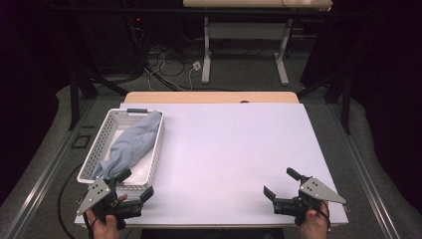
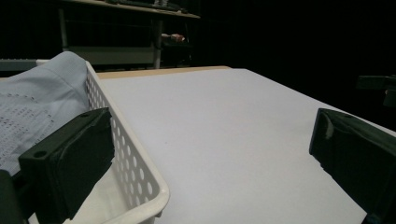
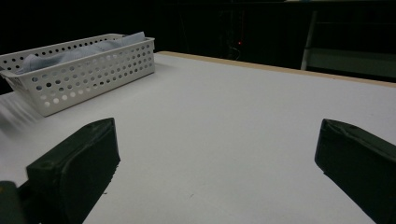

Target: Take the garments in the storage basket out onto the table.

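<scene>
A white perforated basket (image 1: pixel 97 147) stands on the left of the white tabletop (image 1: pixel 234 149). A light blue cloth (image 1: pixel 130 143) lies lengthwise in it, one end draped over the far rim. My left gripper (image 1: pixel 135 183) is open at the basket's near right corner. In the left gripper view, the gripper (image 2: pixel 210 133) straddles the basket wall (image 2: pixel 140 163), one jaw over the cloth (image 2: pixel 42 98) and the other over bare table. My right gripper (image 1: pixel 278 181) is open and empty near the front right edge. The right gripper view shows that gripper (image 3: pixel 215 140) facing the basket (image 3: pixel 93 65).
A strip of wooden table (image 1: pixel 211 97) shows behind the white top. Beyond it stand a desk frame (image 1: pixel 246 55) and loose cables (image 1: pixel 169 67) on the floor. Dark curtains surround the area.
</scene>
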Available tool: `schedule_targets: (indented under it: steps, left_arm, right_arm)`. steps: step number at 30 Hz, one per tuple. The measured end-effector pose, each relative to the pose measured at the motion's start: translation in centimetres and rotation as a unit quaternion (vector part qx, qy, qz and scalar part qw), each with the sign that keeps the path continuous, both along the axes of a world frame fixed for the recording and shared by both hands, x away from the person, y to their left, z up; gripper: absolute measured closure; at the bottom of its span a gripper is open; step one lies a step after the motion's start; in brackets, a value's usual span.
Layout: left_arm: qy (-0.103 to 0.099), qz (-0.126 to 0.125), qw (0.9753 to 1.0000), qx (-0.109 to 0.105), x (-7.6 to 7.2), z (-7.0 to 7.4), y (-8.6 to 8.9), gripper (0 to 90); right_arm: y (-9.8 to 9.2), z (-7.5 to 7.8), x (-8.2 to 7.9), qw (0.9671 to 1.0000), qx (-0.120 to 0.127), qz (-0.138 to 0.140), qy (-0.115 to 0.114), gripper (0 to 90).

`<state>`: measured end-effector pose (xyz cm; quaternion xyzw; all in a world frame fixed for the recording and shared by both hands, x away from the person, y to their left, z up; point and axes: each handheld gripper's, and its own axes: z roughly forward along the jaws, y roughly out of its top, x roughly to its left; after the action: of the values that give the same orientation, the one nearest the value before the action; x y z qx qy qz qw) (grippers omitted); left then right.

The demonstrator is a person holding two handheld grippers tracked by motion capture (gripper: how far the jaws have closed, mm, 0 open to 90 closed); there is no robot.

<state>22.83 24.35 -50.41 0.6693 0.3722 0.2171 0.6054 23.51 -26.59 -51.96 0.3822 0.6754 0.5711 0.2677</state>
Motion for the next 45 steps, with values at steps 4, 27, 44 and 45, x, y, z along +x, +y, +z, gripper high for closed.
schedule_targets:
  steps: [4, 27, 44, 45]
  left_arm:
    - [-0.002, 0.0, 1.0, 0.007, 0.1, 0.2, 0.1, 0.2]
    - [0.037, 0.02, 0.9986, 0.033, 1.5, 3.9, 0.6, 0.2]
    - [0.059, 0.038, 0.9967, 0.04, 4.4, 6.8, 1.8, 0.2]
    - [0.061, 0.039, 0.9964, 0.045, 4.7, 7.2, 1.9, 0.2]
  right_arm:
    - [-0.1, -0.1, 0.0, 1.0, -0.006, 0.001, -0.001, 0.0]
    - [0.6, -0.3, 0.2, 0.9998, -0.017, 0.005, 0.009, 0.0]
    - [0.7, -0.5, 0.3, 0.9997, -0.018, 0.009, 0.013, 0.0]
    - [0.7, -0.5, 0.3, 0.9997, -0.019, 0.01, 0.013, 0.0]
